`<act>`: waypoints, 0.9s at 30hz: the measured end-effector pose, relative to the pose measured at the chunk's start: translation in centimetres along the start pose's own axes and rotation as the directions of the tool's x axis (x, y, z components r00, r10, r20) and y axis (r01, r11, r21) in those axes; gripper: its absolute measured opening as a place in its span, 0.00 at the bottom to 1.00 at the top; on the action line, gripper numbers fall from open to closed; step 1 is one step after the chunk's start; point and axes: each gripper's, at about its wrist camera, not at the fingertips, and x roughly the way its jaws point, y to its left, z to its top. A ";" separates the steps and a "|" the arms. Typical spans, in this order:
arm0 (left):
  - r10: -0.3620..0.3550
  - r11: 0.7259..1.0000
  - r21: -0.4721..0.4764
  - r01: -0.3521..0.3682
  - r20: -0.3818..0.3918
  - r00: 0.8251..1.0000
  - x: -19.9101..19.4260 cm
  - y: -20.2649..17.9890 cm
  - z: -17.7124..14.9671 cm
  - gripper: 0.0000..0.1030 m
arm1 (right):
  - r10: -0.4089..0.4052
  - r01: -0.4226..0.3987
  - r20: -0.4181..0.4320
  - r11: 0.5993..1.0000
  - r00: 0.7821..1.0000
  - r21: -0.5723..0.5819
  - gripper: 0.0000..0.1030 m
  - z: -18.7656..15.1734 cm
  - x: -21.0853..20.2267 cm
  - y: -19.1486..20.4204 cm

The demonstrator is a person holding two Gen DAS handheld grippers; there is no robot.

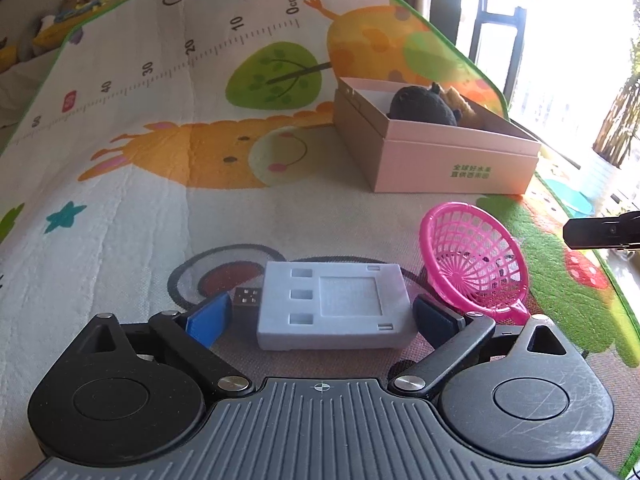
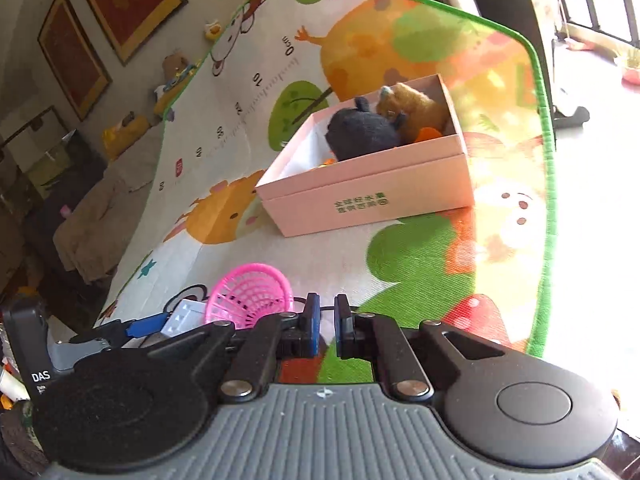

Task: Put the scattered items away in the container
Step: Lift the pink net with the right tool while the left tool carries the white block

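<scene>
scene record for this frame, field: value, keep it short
surface: play mat
container: pink box, open, black plush toy and tan plush toy inside
still out: grey USB block; pink basket, tipped on its side
left gripper: open, jaws either side of grey USB block
right gripper: narrow gap, holds nothing

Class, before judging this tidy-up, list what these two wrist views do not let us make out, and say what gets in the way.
- Box contents, left wrist view: the near wall hides all but the black plush.
- Orange items, right wrist view: mostly behind the plush toys; identity unclear.
- Green print on the box, both views: too small to read.
- Grey block, right wrist view: mostly hidden by the pink basket and gripper body.
- Window area, left wrist view: washed out by glare.
</scene>
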 end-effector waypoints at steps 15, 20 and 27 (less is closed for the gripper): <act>0.036 0.998 0.046 -0.035 -0.021 0.999 0.5 -0.9 0.1 0.99 | -0.083 0.134 0.124 0.860 0.989 -0.492 1.00 -3.6 0.7 7.2; 0.024 0.999 0.027 -0.024 -0.009 1.000 0.2 -0.5 0.0 0.99 | -0.077 0.111 0.081 0.703 0.994 -0.702 1.00 -3.9 3.3 10.7; -0.015 0.999 -0.039 0.015 0.014 1.000 -0.1 0.6 0.0 0.98 | -0.082 0.083 0.036 0.684 0.996 -0.724 0.96 -3.2 7.1 11.1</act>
